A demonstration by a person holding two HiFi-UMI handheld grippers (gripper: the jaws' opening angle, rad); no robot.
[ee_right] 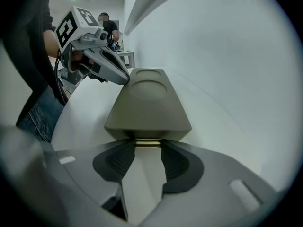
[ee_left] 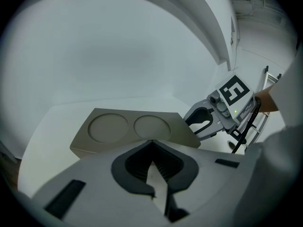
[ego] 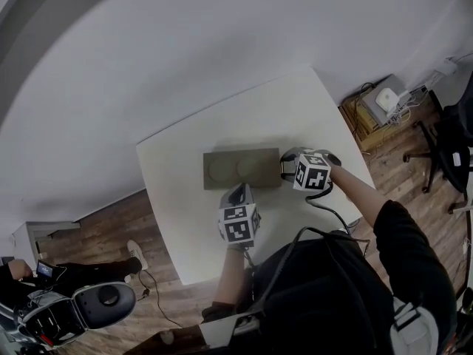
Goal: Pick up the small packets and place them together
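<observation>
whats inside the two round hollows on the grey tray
Both hollows in the grey tray look bare, with nothing in either. Whatever lies under the tray is covered and cannot be seen.

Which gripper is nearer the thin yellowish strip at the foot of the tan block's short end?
Right. The right gripper has the strip at its jaw tips; the left gripper sits by the block's long side.

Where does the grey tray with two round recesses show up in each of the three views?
Head view: the tray lies near the middle of the table, long side across the picture.
Left gripper view: centre left, just beyond the jaws, both recesses in sight.
Right gripper view: centre, seen end on, rising just beyond the jaws.
Shared landmark: the white table under the tray, seen in all three views.
</observation>
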